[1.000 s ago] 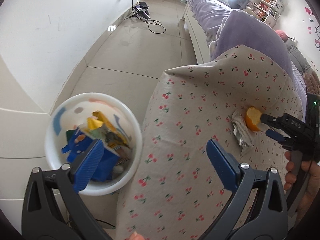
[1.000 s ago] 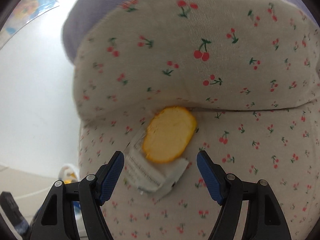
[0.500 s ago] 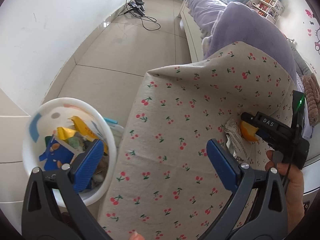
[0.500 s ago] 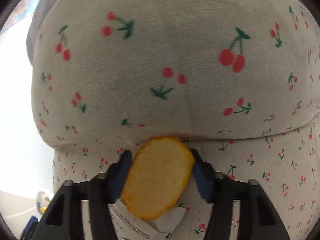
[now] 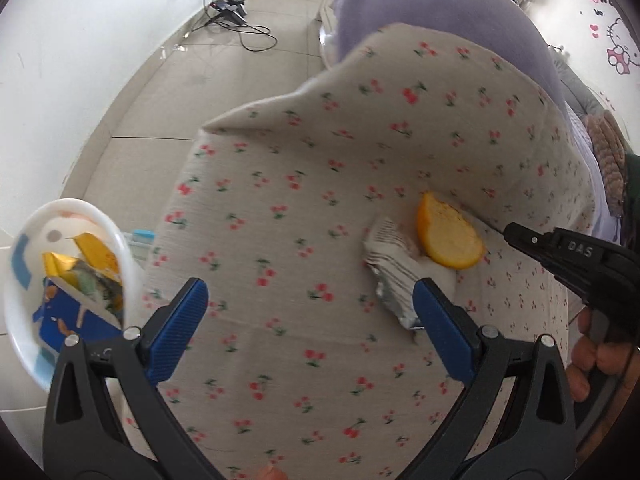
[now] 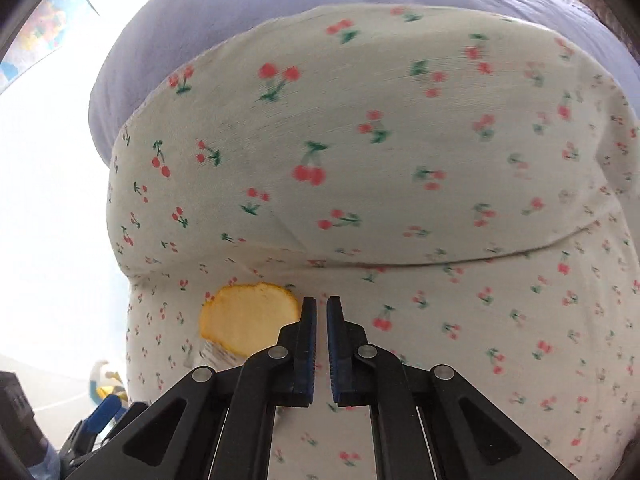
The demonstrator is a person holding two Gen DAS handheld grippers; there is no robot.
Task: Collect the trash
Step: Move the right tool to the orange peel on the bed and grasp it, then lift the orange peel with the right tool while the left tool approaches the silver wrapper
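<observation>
An orange peel (image 5: 448, 236) lies on the cherry-print cover (image 5: 304, 184), resting on a crumpled silver wrapper (image 5: 390, 270). In the right wrist view the peel (image 6: 248, 322) sits just left of my right gripper (image 6: 322, 344), whose jaws are shut with nothing between them. My left gripper (image 5: 312, 332) is open and empty above the cover, its right finger close to the wrapper. The right gripper's black body (image 5: 576, 256) shows right of the peel. A white bin (image 5: 28, 300) holding trash is at the lower left.
A purple blanket (image 5: 440, 12) lies behind the cherry cover. Tiled floor (image 5: 224, 80) with a power strip and cables (image 5: 232, 4) runs along the white wall on the left. A hand (image 5: 600, 360) holds the right gripper at the right edge.
My right gripper closed around the peel, then pulled back and to the right; it is now shut empty and the peel lies on the wrapper. My left gripper moved closer over the cover.
</observation>
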